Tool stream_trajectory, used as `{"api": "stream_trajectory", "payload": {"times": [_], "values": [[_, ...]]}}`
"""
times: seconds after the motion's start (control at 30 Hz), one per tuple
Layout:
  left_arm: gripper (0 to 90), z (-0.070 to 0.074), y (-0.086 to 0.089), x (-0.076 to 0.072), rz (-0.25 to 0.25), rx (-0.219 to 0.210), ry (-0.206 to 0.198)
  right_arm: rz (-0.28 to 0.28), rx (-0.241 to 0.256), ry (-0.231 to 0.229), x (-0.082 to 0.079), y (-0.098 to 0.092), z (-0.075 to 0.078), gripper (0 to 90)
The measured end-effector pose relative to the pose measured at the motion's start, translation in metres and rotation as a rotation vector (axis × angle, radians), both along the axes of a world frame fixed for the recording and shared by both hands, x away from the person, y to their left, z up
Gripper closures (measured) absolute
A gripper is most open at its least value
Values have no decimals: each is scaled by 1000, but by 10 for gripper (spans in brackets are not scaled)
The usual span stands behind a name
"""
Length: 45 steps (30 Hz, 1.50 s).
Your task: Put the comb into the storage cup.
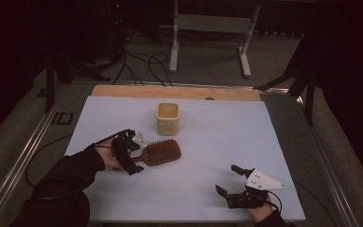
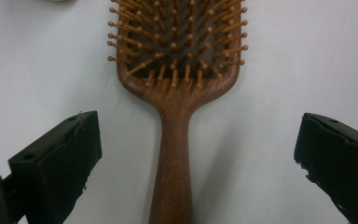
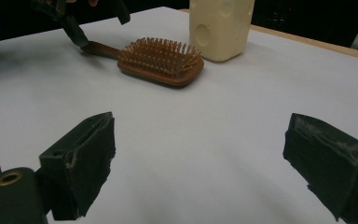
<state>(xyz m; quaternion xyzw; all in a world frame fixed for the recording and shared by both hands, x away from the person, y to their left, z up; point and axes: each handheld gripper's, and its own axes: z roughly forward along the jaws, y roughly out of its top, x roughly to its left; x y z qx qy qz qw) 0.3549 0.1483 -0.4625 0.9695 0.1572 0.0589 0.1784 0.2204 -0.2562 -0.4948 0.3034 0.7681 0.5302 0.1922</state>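
Note:
A brown wooden hairbrush [image 1: 161, 152] lies bristles up on the white sheet [image 1: 208, 142], its handle pointing left. My left gripper [image 1: 139, 153] is open, with one jaw on each side of the handle and neither touching it. In the left gripper view the handle of the hairbrush [image 2: 175, 154] runs up the middle between the wide-apart jaws of the left gripper [image 2: 198, 133]. My right gripper [image 1: 226, 178] stands open near the front right of the sheet, nothing in it. The right gripper view has the right gripper [image 3: 200, 140] open over bare sheet, the hairbrush [image 3: 161, 60] farther off.
A cream square cup [image 1: 168, 118] stands upright just behind the brush head; the cup [image 3: 221, 25] is also beyond the brush in the right gripper view. The table's wooden back edge [image 1: 179, 91] runs behind the sheet. Cables and a white stand [image 1: 208, 28] are on the floor beyond.

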Motion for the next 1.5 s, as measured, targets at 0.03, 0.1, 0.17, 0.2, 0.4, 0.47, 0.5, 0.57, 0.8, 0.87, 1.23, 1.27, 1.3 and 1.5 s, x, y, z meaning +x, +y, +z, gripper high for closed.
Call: {"api": "stream_trajectory", "payload": {"times": [0.03,0.1,0.17,0.2,0.4,0.47,0.5,0.57,0.8,0.87,1.23,1.27,1.3,1.5], "values": [[27,-1,0,1,-5,7,-2,1,-2,-1,0,0,0,89],[39,-3,-1,3,-6,8,1,2,0,0,0,0,0,89],[59,-3,-1,3,-14,17,2,2,-1,0,0,0,0,89],[70,-6,-3,5,-2,44,4,1,0,0,0,0,0,89],[156,-9,-4,8,-13,79,-2,2,-1,1,0,0,0,89],[159,-9,-4,9,-13,80,3,2,-1,1,0,0,0,89],[175,-11,-4,10,-18,86,3,2,0,2,0,0,0,89],[197,-11,-4,10,-25,84,5,1,2,3,0,0,0,89],[331,-17,-8,13,-22,109,24,2,3,5,0,0,0,89],[364,-18,-8,14,-18,111,22,1,5,7,0,0,-1,89],[533,-22,-12,20,-31,152,48,2,7,9,0,-1,-1,89],[534,-23,-13,20,-31,159,50,3,6,10,1,0,-1,89],[554,-25,-14,20,-28,159,61,7,5,9,1,0,-1,89],[582,-25,-17,23,-26,162,80,5,7,11,1,-1,-1,89]]}}
